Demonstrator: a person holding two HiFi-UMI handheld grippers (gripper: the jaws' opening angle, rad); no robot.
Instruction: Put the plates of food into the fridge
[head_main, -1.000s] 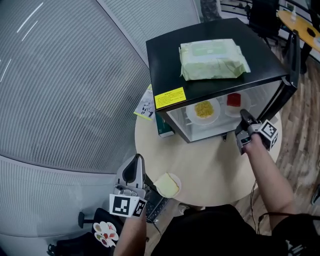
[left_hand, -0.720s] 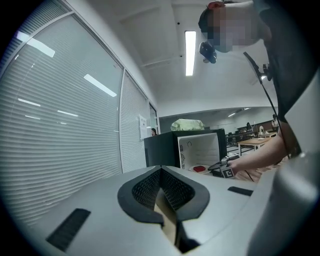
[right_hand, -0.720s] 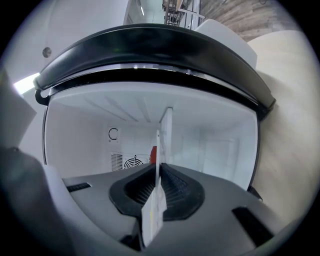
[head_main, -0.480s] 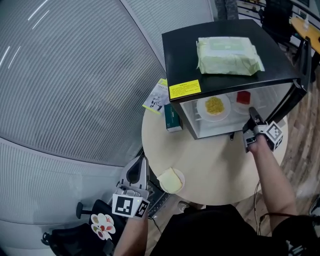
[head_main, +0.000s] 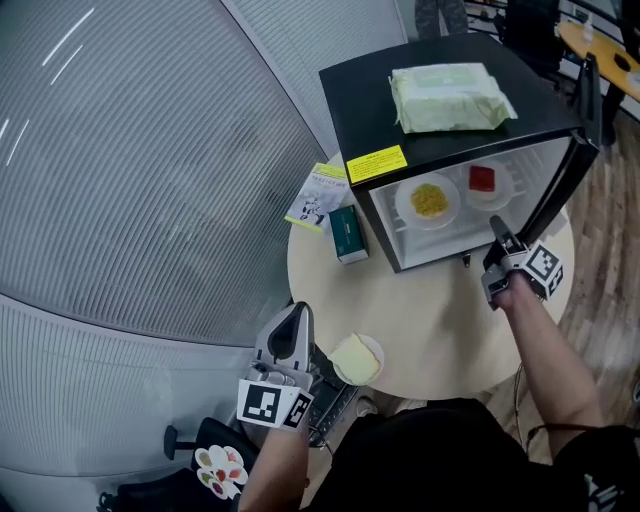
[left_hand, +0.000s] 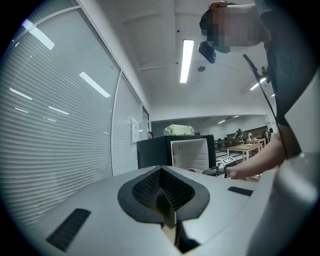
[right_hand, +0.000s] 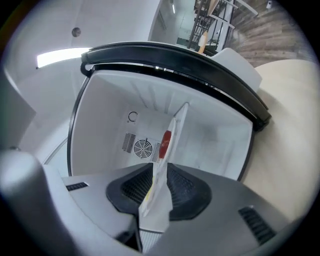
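Note:
A black mini fridge (head_main: 360, 100) stands open on the round table (head_main: 440, 330). Inside it sit a plate of yellow food (head_main: 430, 200) and a plate of red food (head_main: 483, 180). My right gripper (head_main: 497, 235) reaches into the fridge mouth. Its jaws are opening, and the red-food plate's rim (right_hand: 167, 150) stands edge-on between them. A third plate with pale yellow food (head_main: 357, 358) lies at the table's near edge. My left gripper (head_main: 293, 320) hovers just left of it, shut and empty, pointing toward the fridge (left_hand: 155, 152).
A pack of wipes (head_main: 450, 85) lies on the fridge top. The fridge door (head_main: 578, 150) swings out to the right. A green box (head_main: 347, 233) and a leaflet (head_main: 318, 197) lie left of the fridge. Ribbed wall panels curve along the left.
The head view has shifted. My right gripper stays at the fridge mouth by the red-food plate, and my left gripper stays beside the plate at the table's near edge.

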